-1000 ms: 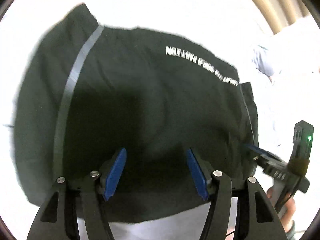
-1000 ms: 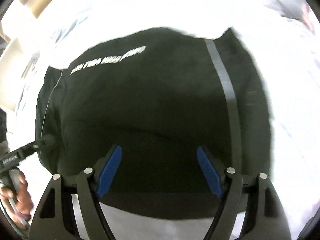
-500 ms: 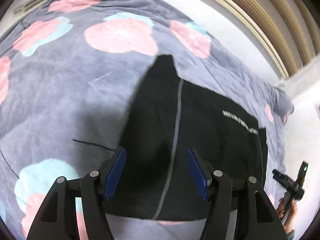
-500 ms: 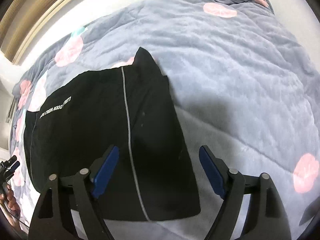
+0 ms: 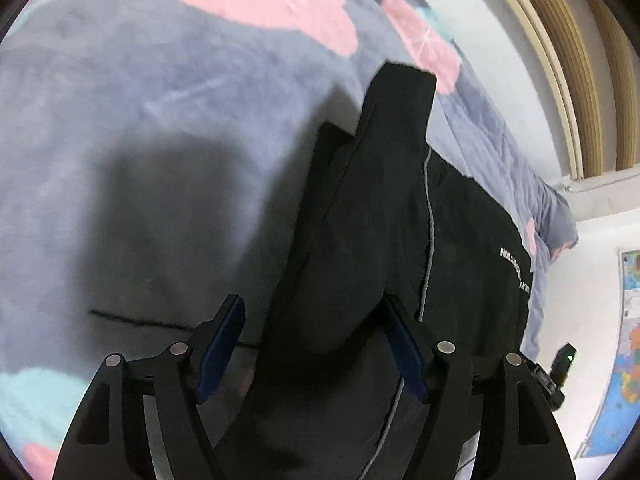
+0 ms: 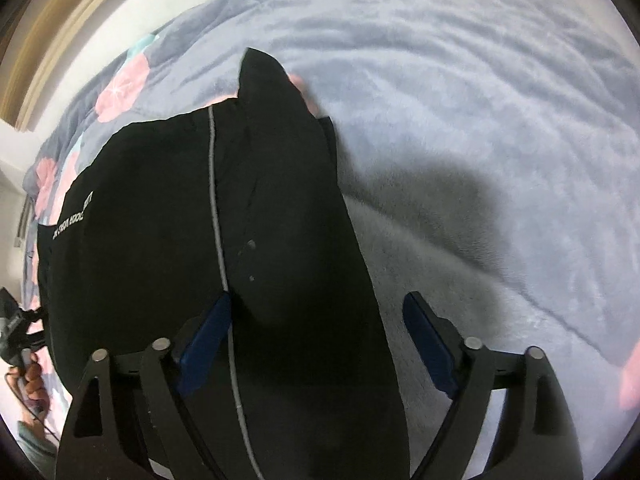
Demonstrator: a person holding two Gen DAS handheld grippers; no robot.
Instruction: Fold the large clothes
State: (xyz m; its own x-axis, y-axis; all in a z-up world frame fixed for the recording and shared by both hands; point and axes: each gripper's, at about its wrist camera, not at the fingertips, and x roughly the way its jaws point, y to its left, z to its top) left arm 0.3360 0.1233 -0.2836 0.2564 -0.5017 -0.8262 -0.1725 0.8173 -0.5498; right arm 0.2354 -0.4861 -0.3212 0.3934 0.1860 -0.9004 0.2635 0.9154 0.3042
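Observation:
A black garment (image 5: 360, 248) with a thin grey stripe and white lettering lies folded on a grey blanket with pink flowers (image 5: 140, 120). It also shows in the right wrist view (image 6: 240, 220). My left gripper (image 5: 314, 344) is open, its blue pads astride the garment's near edge, which bulges up between them. My right gripper (image 6: 320, 340) is open, with the garment's right-hand edge between its pads. Neither grips cloth.
The blanket (image 6: 480, 140) spreads wide to the right of the garment. A white wall and wooden slats (image 5: 580, 60) run along the bed's far side. A map (image 5: 624, 340) hangs at right. The other gripper (image 5: 556, 376) shows at the right edge.
Both grippers have dropped closer to the garment's near end and now straddle its edges. The garment's edge now bulges up between the left pads. Jaws stay open.

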